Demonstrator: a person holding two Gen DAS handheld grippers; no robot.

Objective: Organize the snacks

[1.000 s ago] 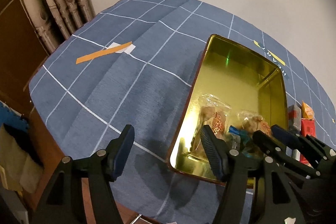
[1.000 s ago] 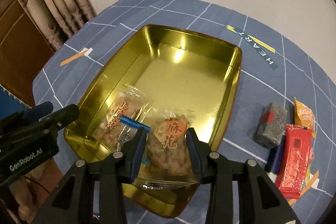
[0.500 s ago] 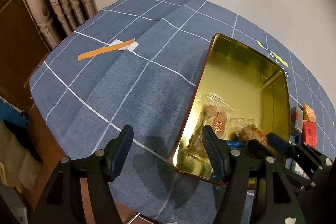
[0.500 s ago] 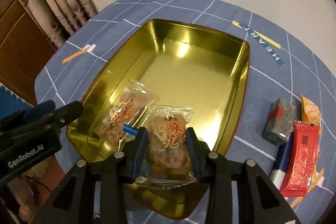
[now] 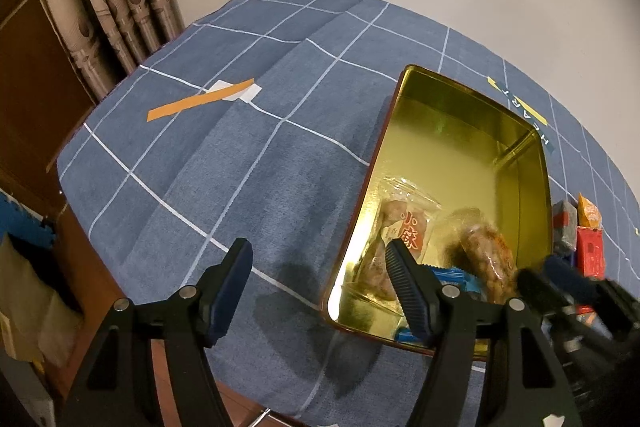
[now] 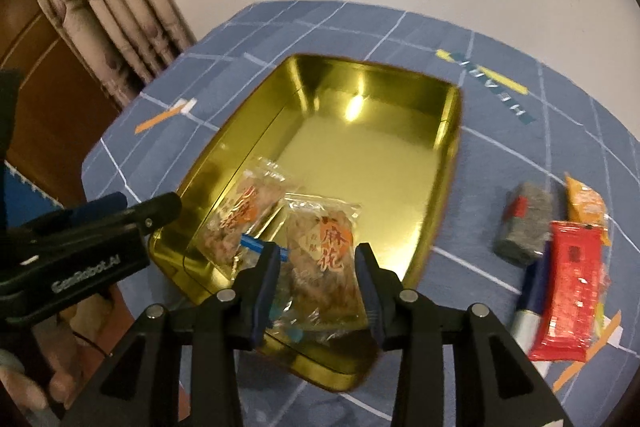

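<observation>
Gold tin [image 6: 448, 163]: open on the counter [image 5: 240, 163], two twist-biscuit packets and a blue wrapper at its near end.

Right claw [image 6: 316, 275]: jaws opening around the nearer packet [image 6: 324, 263], which sits over the tin's near end; release step judged in hand.

Left claw [image 5: 318, 283]: spread, empty, beside the tin.

Loose snacks: red packet [image 6: 568, 291], grey block [image 6: 520, 223], orange packet [image 6: 584, 203]. The next move probably calls for clearing the tin and fetching one.

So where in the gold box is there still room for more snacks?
The far half of the gold tin is bare, up to its back wall. The near end is crowded: two clear snack packets and a blue wrapper. The blue cloth left of the tin is bare too.
</observation>
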